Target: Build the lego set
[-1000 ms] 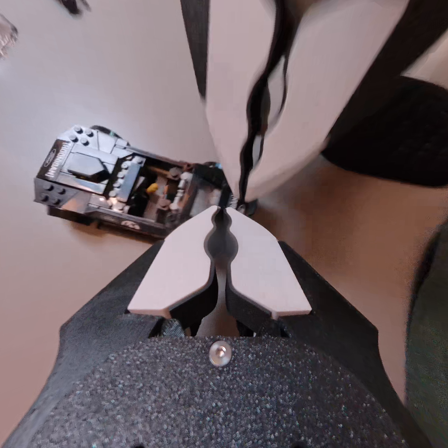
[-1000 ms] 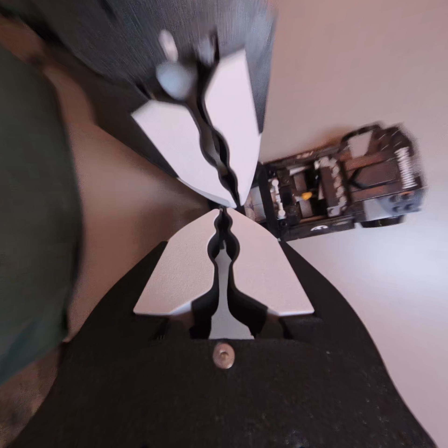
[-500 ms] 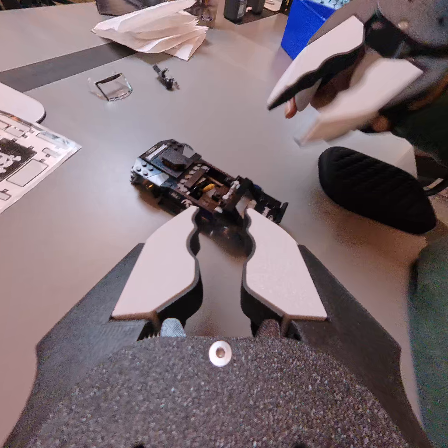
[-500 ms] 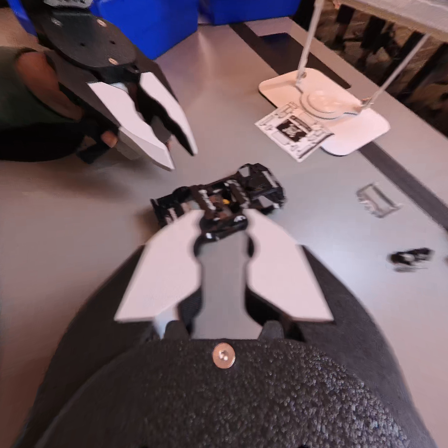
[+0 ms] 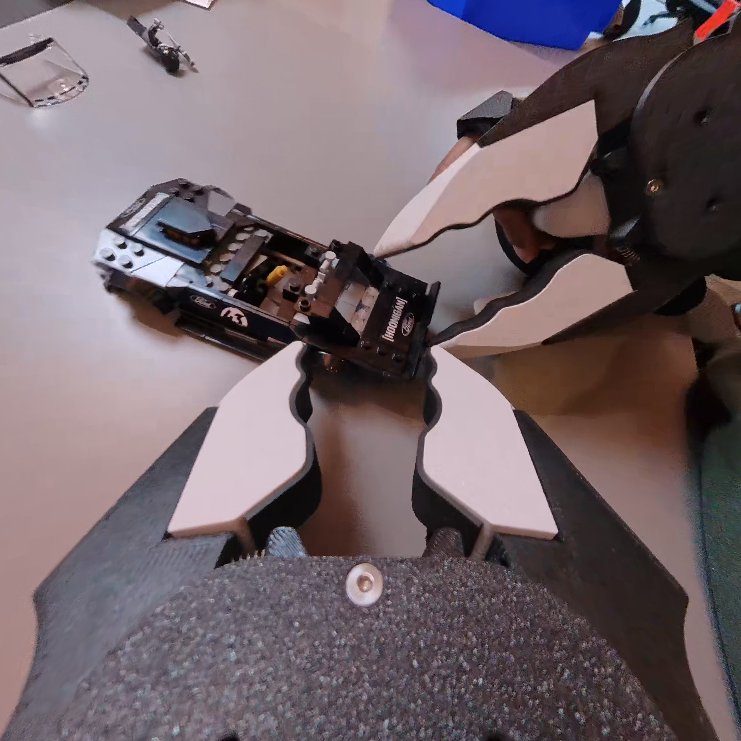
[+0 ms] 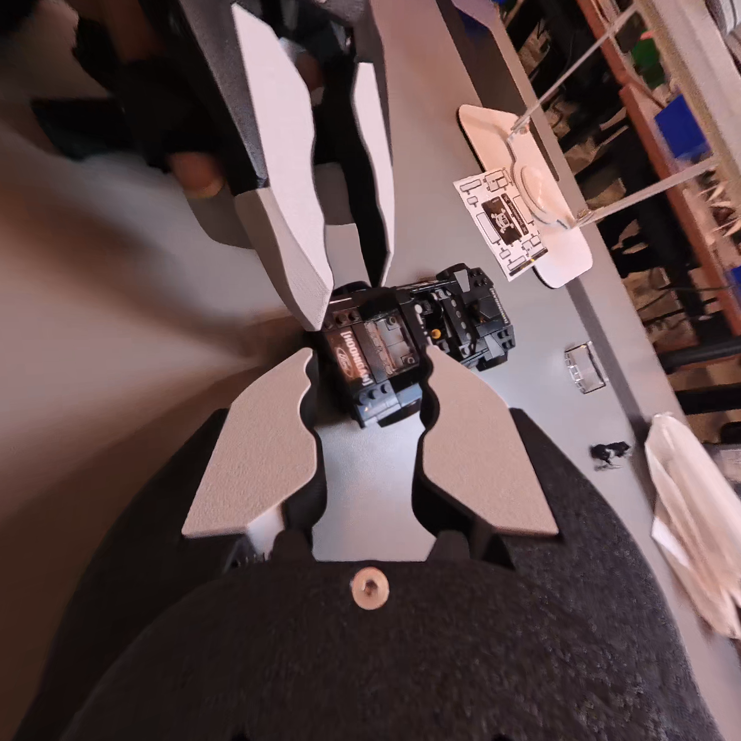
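A black Lego car (image 5: pixel 256 276) with an open cabin lies on the grey table (image 5: pixel 320 120). My left gripper (image 5: pixel 365 352) is open, and its fingertips straddle the car's rear end. My right gripper (image 5: pixel 405 298) comes in from the right, open, with its tips on either side of the same rear end. In the right wrist view the car (image 6: pixel 405 345) sits between the tips of my right gripper (image 6: pixel 371 355), and the left gripper (image 6: pixel 349 304) reaches down from above. Whether any finger touches the car I cannot tell.
A clear windscreen piece (image 5: pixel 40 76) and a small black part (image 5: pixel 164 44) lie at the far left. The right wrist view shows a sticker sheet (image 6: pixel 501 224) on a white stand base (image 6: pixel 561 256) and crumpled white paper (image 6: pixel 701 513). A blue bin (image 5: pixel 521 16) stands behind. My left and right fingertips are right by each other.
A second ago both grippers were shut, tip to tip, above the car. Both have opened and come down around the car's rear end.
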Demonstrator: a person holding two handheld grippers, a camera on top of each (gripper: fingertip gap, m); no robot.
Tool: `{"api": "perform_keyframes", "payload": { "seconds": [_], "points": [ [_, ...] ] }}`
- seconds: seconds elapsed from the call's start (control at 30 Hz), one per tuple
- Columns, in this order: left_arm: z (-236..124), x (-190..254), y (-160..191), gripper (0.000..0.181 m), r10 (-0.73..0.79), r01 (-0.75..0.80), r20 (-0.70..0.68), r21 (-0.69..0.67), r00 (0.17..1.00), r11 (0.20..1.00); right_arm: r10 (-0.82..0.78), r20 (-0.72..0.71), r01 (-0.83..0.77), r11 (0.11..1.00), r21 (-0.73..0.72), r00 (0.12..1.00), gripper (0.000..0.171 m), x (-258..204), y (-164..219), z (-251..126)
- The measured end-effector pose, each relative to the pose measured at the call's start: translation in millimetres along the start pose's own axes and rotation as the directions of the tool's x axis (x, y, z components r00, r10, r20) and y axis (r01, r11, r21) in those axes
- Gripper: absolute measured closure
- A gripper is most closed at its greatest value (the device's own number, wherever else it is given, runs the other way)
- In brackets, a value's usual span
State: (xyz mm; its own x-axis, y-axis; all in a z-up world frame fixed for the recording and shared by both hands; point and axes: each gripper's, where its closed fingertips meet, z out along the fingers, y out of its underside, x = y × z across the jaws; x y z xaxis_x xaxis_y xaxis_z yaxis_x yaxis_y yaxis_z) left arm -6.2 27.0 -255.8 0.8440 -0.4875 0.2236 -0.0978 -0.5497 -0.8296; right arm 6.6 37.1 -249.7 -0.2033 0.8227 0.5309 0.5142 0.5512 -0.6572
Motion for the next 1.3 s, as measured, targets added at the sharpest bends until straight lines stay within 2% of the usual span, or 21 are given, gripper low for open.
{"api": "perform_keyframes", "payload": {
  "seconds": [0.07,0.17,0.27,0.33,0.4,0.47,0.53,0.67,0.77,0.87,0.93,1.07,1.2,1.3],
  "points": [
    [4,12,-1,0.131,0.036,-0.036,-0.030,0.001,0.999,0.999,-0.018,0.005,0.018,1.000,-0.020,1.000,0.125,-2,7,-4],
    [10,40,-2,0.132,0.096,-0.096,-0.130,0.008,0.987,0.995,0.171,0.081,-0.171,0.985,-0.010,0.982,0.121,0,14,-17],
    [5,34,-6,0.137,0.156,-0.155,-0.080,0.021,0.984,0.988,0.401,0.103,-0.402,0.915,-0.011,0.910,0.116,15,21,-31],
    [-1,25,-11,0.139,0.134,-0.132,-0.050,0.040,0.990,0.990,0.503,0.105,-0.504,0.864,-0.014,0.858,0.115,24,25,-35],
    [-6,17,-15,0.141,0.098,-0.096,-0.035,0.062,0.995,0.993,0.553,0.113,-0.554,0.832,-0.031,0.825,0.112,25,28,-33],
    [-8,11,-16,0.143,0.080,-0.079,-0.009,0.066,0.997,0.995,0.549,0.101,-0.546,0.836,-0.061,0.829,0.106,22,33,-30],
    [-10,8,-15,0.143,0.087,-0.087,0.007,0.069,0.996,0.994,0.502,0.076,-0.499,0.865,-0.058,0.862,0.105,19,35,-31],
    [-9,6,-14,0.144,0.104,-0.105,0.020,0.060,0.994,0.993,0.282,0.028,-0.281,0.959,-0.034,0.959,0.115,16,39,-39],
    [-5,6,-10,0.145,0.125,-0.127,0.033,0.041,0.992,0.991,0.190,0.055,-0.188,0.982,-0.028,0.980,0.117,13,38,-40],
    [-2,4,-5,0.145,0.147,-0.149,0.052,0.021,0.988,0.989,0.058,0.085,-0.059,0.998,0.018,0.995,0.129,10,30,-40],
    [0,2,-2,0.146,0.145,-0.146,0.057,0.012,0.988,0.989,-0.090,0.103,0.090,0.996,-0.002,0.991,0.134,7,31,-36],
    [1,0,0,0.147,0.139,-0.139,0.059,0.001,0.989,0.990,-0.345,0.149,0.352,0.936,-0.025,0.927,0.142,0,30,-24],
    [1,-1,0,0.147,0.134,-0.134,0.066,0.005,0.989,0.991,-0.465,0.144,0.473,0.881,-0.025,0.874,0.149,-3,30,-15],
    [1,-1,0,0.147,0.133,-0.133,0.065,0.005,0.989,0.991,-0.503,0.097,0.507,0.862,-0.015,0.859,0.151,-3,30,-12]
  ]
}}
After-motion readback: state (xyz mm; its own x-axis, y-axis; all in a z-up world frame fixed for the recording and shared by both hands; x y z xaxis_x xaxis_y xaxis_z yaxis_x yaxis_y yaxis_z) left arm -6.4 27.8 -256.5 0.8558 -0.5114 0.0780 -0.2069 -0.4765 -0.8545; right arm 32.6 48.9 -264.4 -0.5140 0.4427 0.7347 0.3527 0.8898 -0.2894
